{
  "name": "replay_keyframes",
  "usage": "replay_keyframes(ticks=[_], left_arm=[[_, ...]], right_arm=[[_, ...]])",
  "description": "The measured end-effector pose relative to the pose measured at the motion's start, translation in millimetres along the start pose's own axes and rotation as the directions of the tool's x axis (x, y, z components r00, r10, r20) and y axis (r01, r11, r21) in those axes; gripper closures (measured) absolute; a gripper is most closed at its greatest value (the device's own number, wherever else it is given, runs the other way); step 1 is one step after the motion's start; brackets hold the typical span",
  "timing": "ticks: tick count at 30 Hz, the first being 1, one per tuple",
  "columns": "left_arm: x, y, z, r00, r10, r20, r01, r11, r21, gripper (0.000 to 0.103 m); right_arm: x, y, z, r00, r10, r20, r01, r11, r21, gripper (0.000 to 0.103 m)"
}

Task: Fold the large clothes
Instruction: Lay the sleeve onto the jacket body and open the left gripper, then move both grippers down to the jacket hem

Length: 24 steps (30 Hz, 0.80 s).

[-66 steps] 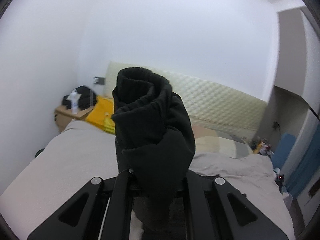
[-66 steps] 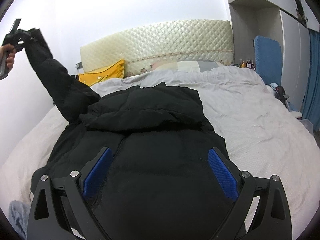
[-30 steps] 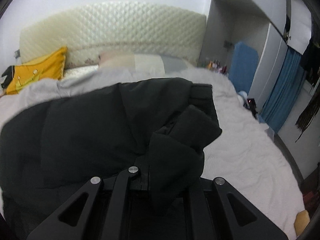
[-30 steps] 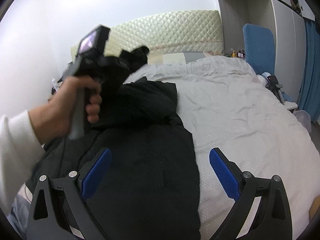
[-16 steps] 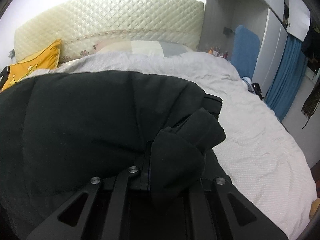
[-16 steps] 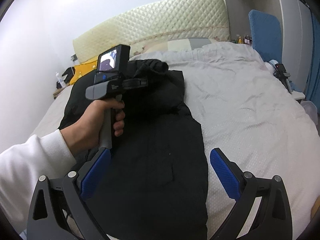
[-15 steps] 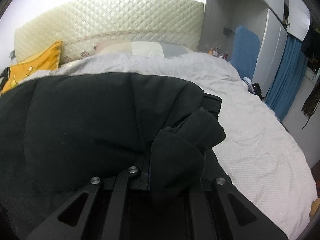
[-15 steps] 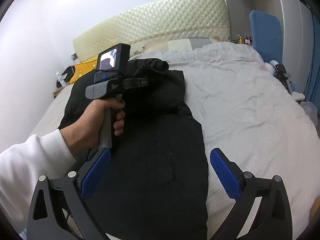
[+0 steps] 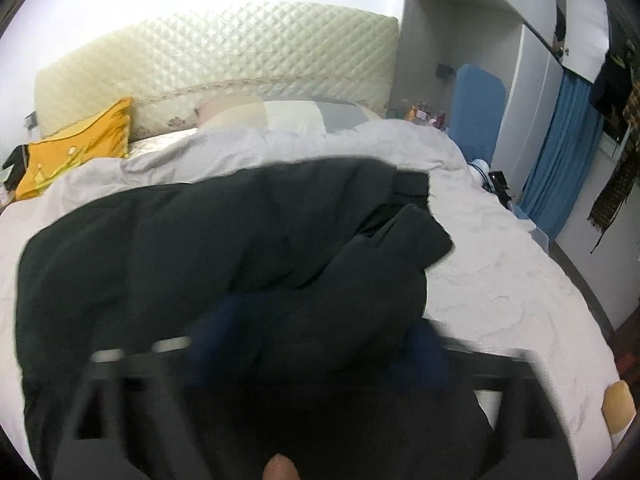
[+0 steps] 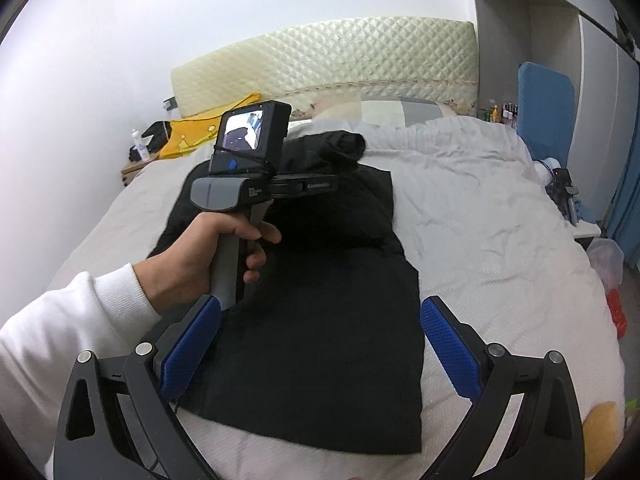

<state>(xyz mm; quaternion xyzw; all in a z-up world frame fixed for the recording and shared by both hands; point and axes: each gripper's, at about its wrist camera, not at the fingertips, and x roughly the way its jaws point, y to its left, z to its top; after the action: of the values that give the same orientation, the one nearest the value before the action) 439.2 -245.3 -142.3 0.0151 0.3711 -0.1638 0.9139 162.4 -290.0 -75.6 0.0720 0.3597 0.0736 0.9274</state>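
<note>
Between the blurred blue pads of the left gripper (image 9: pixel 320 328), whose jaws are opening, lies the folded-over sleeve (image 9: pixel 384 272) of a black padded jacket (image 10: pixel 320 300). The pads stand on either side of the sleeve, and through the blur I cannot tell whether they touch the cloth. From the right wrist view, this gripper points over the upper part of the jacket, with the person's left hand (image 10: pixel 208 252) wrapped round its grey handle and a white sleeve cuff (image 10: pixel 112 304) behind the wrist.

Nearer the camera, the right gripper (image 10: pixel 320 344) hovers above the lower part of the jacket with its jaws spread wide and nothing between them; its blue pads sit well apart, clear of the fabric.

Beneath both tools, the jacket lies fairly flat on the pale grey bedspread of a bed (image 10: pixel 500 240), running lengthwise toward the headboard (image 10: pixel 328 68), with the bundled sleeve end resting near its top right edge.

Farther out, a yellow pillow (image 9: pixel 80 140) leans at the head of the bed on the left, beside a patchwork pillow (image 9: pixel 288 114). A small wooden nightstand (image 10: pixel 132 168) with a white bottle stands at the left, and a blue chair (image 10: pixel 544 108) and blue curtain (image 9: pixel 560 152) stand at the right.
</note>
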Motion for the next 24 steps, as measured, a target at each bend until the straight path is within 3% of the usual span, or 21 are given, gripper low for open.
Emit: replay_keyframes(ticks=[8, 13, 19, 24], left_arm=[[-66.2, 59.5, 9.3, 0.999, 0.02, 0.042, -0.017, 0.997, -0.081, 0.0], [-93.6, 111.4, 9.1, 0.995, 0.078, 0.056, -0.07, 0.989, -0.129, 0.0], [-103.0, 161.3, 2.7, 0.994, 0.092, 0.055, -0.08, 0.978, -0.195, 0.0], [-93.5, 189.8, -2.7, 0.995, 0.094, 0.041, -0.083, 0.973, -0.215, 0.0]], right_arm=[[-22.0, 44.6, 9.8, 1.0, 0.031, -0.001, -0.031, 0.998, -0.058, 0.002], [-13.6, 66.9, 16.3, 0.998, 0.058, -0.013, -0.059, 0.995, -0.076, 0.001], [2.5, 96.3, 18.1, 0.992, 0.122, -0.037, -0.125, 0.987, -0.098, 0.001], [46.7, 114.0, 37.9, 0.995, 0.091, -0.029, -0.094, 0.987, -0.132, 0.001]])
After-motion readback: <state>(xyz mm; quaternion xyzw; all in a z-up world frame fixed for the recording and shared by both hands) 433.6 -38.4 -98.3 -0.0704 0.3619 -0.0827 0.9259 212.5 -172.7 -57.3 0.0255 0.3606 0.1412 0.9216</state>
